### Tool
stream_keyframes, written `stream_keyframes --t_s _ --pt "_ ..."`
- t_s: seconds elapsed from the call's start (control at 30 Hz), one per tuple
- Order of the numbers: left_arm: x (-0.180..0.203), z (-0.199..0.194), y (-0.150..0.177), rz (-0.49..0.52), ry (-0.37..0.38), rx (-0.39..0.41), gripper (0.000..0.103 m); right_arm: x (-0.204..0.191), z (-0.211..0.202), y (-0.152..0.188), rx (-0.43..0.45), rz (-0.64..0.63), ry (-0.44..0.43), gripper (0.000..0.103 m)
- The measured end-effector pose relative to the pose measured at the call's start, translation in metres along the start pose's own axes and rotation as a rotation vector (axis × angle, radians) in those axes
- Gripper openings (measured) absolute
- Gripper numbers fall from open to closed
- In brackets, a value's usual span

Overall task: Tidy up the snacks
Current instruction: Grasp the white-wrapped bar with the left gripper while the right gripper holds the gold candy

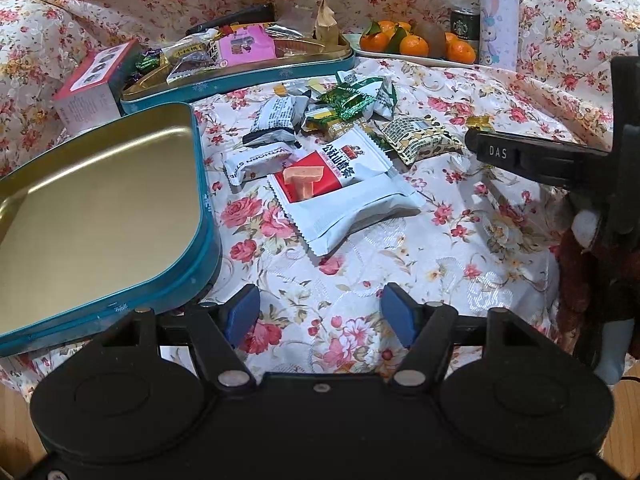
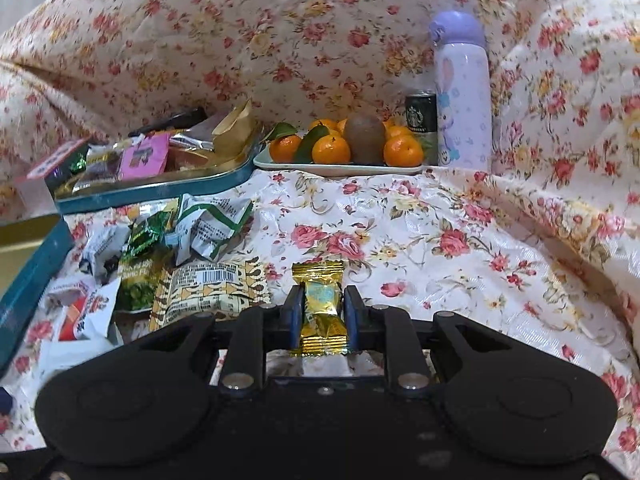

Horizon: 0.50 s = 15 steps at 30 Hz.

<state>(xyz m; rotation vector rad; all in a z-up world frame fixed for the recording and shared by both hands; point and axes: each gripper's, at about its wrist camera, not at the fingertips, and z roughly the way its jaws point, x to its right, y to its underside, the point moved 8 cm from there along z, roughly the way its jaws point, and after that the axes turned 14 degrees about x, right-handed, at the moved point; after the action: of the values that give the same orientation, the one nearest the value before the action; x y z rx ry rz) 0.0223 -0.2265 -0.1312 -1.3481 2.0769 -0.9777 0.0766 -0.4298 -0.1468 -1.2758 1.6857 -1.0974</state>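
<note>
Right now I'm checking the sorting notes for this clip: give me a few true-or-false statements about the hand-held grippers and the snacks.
1. The right hand-held gripper is shut on a gold-wrapped candy. True.
2. The left hand-held gripper holds a snack. False: it is open with nothing between its pads.
3. The near blue tin is full of snacks. False: its gold inside is bare.
4. A tray of oranges sits beside a purple bottle. True.

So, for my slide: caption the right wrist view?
Right gripper shut on a gold-wrapped candy above the floral cloth.
</note>
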Motion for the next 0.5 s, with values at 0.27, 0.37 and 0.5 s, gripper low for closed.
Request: stream_keyframes --t_s 0.27,0.37,0.5 --pt "0.014 -0.001 -0.024 0.112 -0.005 0.076 0.061 0.005 0.001 0.002 0.005 0.042 -0.004 0.021" --pt "0.019 0.005 -0.034 0.171 -0.003 0.097 0.061 0.005 -0.001 0.002 0.007 0.053 -0.005 0.021" --pt "0.022 0.013 -0.043 0.242 -0.002 0.108 0.061 0.005 -0.001 0.003 0.009 0.061 -0.005 0.021"
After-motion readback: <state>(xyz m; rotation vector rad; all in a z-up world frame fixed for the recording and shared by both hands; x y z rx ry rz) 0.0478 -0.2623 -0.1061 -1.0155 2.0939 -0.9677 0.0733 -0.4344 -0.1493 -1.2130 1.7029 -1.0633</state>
